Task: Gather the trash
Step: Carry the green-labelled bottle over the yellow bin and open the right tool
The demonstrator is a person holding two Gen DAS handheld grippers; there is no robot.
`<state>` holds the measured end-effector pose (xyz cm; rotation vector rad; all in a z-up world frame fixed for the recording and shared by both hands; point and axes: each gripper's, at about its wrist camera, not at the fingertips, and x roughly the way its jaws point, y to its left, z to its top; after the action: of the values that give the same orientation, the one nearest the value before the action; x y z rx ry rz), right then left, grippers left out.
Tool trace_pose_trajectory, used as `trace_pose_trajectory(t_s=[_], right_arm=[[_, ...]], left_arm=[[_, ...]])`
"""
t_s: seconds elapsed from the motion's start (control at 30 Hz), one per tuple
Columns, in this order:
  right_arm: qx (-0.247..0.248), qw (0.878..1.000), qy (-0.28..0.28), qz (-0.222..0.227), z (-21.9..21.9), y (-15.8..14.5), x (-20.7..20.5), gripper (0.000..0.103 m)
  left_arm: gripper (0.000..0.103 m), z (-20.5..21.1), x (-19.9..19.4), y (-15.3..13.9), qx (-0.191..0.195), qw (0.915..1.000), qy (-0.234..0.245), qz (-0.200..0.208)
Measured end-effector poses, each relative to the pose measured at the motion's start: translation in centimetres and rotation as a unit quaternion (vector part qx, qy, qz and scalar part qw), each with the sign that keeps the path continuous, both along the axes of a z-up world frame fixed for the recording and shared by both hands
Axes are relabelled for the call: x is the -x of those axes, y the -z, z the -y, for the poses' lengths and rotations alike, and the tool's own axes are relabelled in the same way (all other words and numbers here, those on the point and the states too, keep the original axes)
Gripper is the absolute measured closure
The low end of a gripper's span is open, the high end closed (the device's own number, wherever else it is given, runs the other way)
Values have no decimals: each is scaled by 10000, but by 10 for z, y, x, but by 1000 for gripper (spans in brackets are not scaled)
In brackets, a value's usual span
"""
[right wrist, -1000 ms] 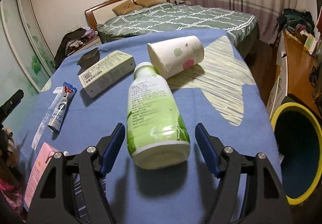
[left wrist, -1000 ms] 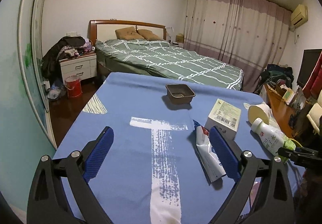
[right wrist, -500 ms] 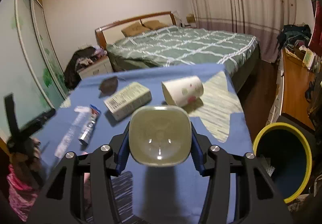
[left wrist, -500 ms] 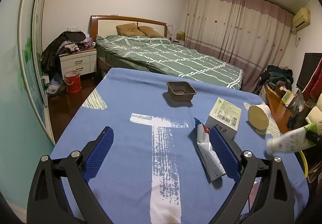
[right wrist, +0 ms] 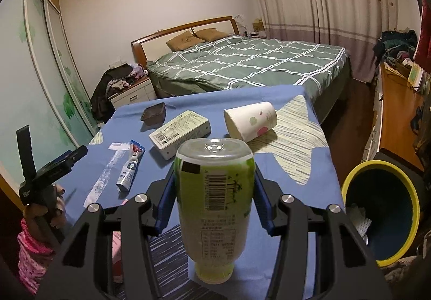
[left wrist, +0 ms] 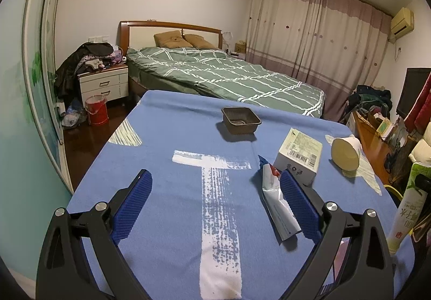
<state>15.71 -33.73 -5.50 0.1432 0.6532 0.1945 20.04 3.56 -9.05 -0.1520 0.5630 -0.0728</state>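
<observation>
My right gripper (right wrist: 214,170) is shut on a green-labelled plastic bottle (right wrist: 212,200), its blue pads pressing on both sides. The bottle hangs in the air over the table's near edge, base pointing away and cap end low. The same bottle (left wrist: 409,205) shows at the right edge of the left wrist view. My left gripper (left wrist: 214,176) hovers open above the blue tablecloth (left wrist: 175,138), nothing between its fingers. A flattened tube (left wrist: 277,205) lies just inside its right finger. On the cloth lie a white box (right wrist: 180,133), a tipped paper cup (right wrist: 250,122) and a brown plastic tray (right wrist: 153,114).
A yellow-rimmed dark bin (right wrist: 382,164) stands on the floor right of the table, with some white trash inside. A pink packet (right wrist: 117,246) lies at the table's near edge. A bed (left wrist: 229,76) stands beyond the table, a wooden desk (right wrist: 396,116) to the right.
My right gripper closed on the bottle that lay on the cloth and lifted it off the table, tipping it base-forward. The left gripper stayed where it was.
</observation>
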Motion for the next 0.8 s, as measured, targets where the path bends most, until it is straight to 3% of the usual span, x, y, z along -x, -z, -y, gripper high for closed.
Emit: trace_pose_trajectory(t_s=[0.33,0.57,0.73,0.8], right_arm=[[-383,9988,205,217,27,-15,12,53],[-397,9922,1112,405,84,-23,17,53],[-309,9825,1821,226,130,-8,19,53],[-560,9789,1951,251,152,-3,25,52]], left_arm=[[9,4,0,2,-49,10000,25,-35],[9,6,0,2,-86,9999,62,-52],[9,7,-1,3,-111,9999,86,-76],[9,9,-2,4,-132,9998,108,-95]])
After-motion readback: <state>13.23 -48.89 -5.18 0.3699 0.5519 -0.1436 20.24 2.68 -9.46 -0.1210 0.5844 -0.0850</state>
